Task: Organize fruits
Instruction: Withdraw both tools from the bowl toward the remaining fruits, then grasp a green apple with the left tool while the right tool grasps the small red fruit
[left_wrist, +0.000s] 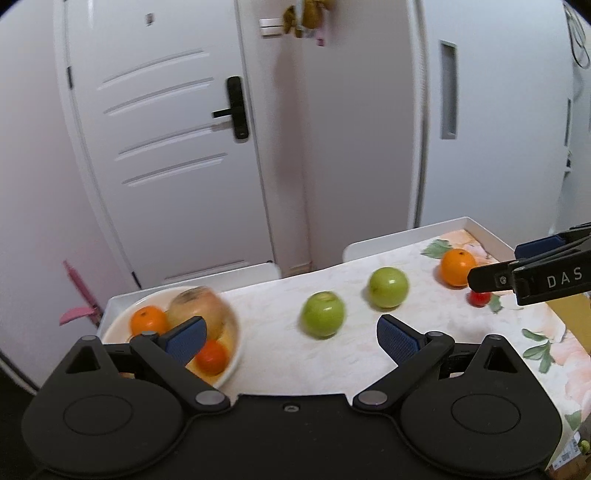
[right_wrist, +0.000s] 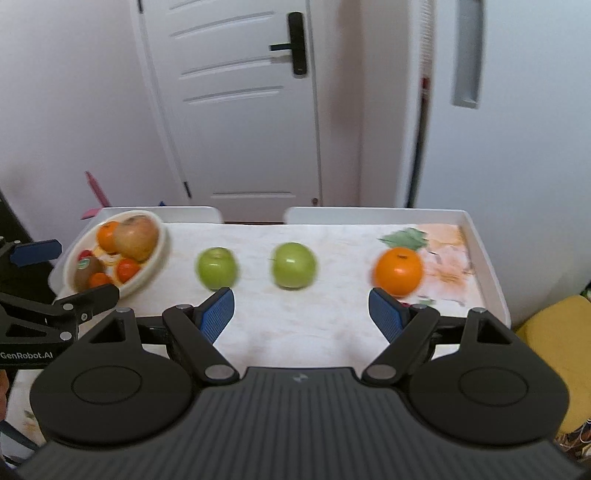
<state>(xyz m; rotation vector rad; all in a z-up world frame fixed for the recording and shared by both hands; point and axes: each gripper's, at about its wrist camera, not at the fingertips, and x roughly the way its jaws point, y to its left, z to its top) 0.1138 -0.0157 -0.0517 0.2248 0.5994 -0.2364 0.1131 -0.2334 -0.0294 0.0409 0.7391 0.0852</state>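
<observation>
A cream bowl (right_wrist: 155, 271) at the table's left holds a brownish apple (right_wrist: 136, 237), small oranges, a kiwi (right_wrist: 87, 270) and a red fruit. Two green apples (right_wrist: 217, 267) (right_wrist: 294, 264) lie on the floral cloth in the middle, and a large orange (right_wrist: 398, 271) lies to the right. A small red fruit (left_wrist: 479, 298) sits beside that orange (left_wrist: 458, 267). My left gripper (left_wrist: 291, 338) stands open above the near table, between the bowl (left_wrist: 231, 363) and the nearer green apple (left_wrist: 323, 314). My right gripper (right_wrist: 302, 308) is open too, empty, in front of the apples and the orange.
The white table has a raised rim (right_wrist: 484, 243). Behind it are a white door with a black handle (right_wrist: 291, 46) and a white cabinet. A yellow cushion (right_wrist: 554, 343) lies to the right of the table. A pink object (right_wrist: 96, 194) leans at the back left.
</observation>
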